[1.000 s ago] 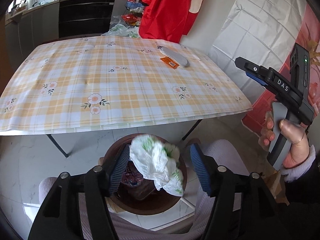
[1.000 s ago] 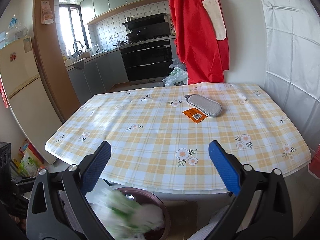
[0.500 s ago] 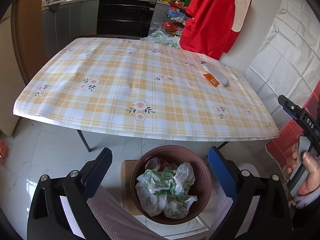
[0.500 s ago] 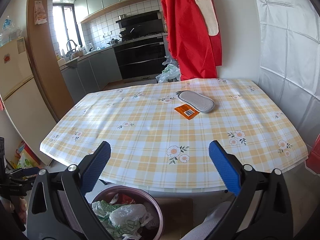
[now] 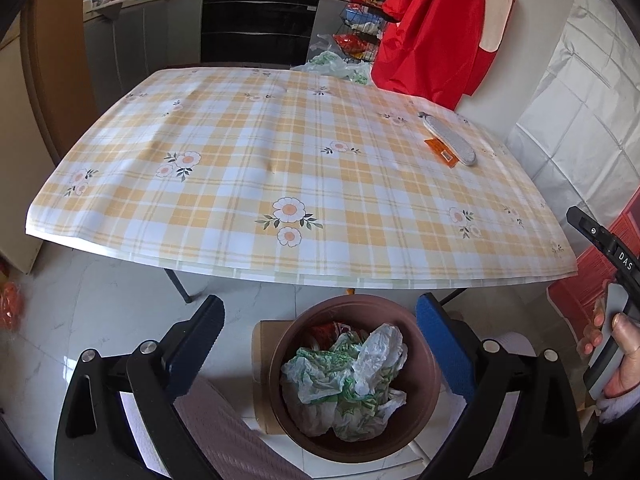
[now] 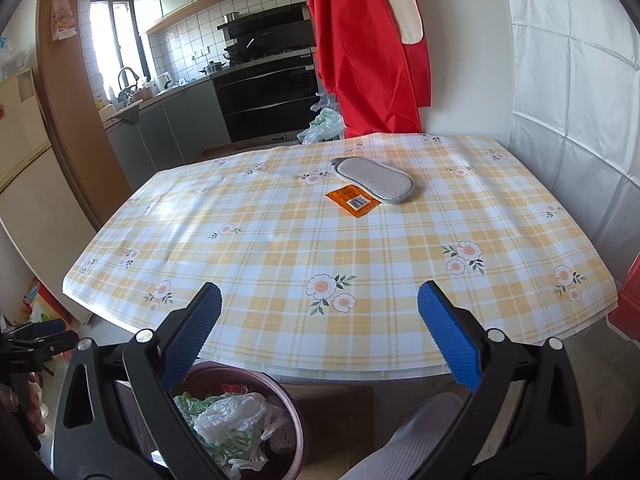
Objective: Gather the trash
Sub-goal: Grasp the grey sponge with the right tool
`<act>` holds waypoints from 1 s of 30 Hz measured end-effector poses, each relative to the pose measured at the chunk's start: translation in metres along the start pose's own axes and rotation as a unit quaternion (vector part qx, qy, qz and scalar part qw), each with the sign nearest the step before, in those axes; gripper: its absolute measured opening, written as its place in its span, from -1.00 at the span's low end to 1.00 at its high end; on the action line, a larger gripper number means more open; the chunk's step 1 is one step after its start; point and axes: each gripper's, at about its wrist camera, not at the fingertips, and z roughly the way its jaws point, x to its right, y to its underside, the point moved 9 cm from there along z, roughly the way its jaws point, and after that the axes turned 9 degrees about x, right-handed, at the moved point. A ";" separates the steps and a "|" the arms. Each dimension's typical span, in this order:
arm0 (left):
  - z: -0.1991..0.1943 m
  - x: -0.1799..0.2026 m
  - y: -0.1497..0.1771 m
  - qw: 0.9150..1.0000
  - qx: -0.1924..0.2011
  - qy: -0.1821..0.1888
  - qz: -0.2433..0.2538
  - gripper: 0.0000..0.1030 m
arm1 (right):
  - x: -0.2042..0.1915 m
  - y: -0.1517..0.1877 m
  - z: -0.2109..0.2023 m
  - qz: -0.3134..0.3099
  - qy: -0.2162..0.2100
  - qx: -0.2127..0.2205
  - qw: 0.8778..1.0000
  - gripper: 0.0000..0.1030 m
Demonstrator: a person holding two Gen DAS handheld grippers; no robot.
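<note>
The orange wrapper [image 6: 353, 201] lies flat on the checked surface [image 6: 280, 248] toward its far right part, touching the near edge of a grey oval pad [image 6: 374, 179]; one corner of the wrapper points toward the near edge of the surface, and the pad's long axis runs from far left to near right in the right wrist view. Part of the wrapper is tucked under the pad, so its full outline cannot be made out. The left hand-held gripper [image 5: 320, 340] hangs with its jaws spread wide, nothing between the pads, over a brown bin [image 5: 424, 384] on the floor, in which crumpled plastic bags [image 5: 352, 376] lie; what sits beneath them is mostly hidden. The right hand-held gripper [image 6: 320, 320] is likewise wide open and empty, above the near edge of the surface. The hand [image 5: 618, 360] holding it is cut off at the frame's right.
</note>
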 end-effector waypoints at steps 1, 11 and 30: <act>0.004 0.001 -0.003 1.000 -0.001 -0.001 0.003 0.83 | 0.003 0.001 0.005 0.000 0.001 -0.003 1.000 0.88; 0.070 0.033 -0.053 0.999 -0.004 0.017 0.044 0.83 | 0.043 -0.012 0.082 -0.045 0.006 -0.044 0.998 0.88; 0.267 0.118 -0.173 0.993 -0.020 0.095 0.071 0.64 | 0.092 -0.059 0.345 -0.171 -0.020 -0.164 0.971 0.67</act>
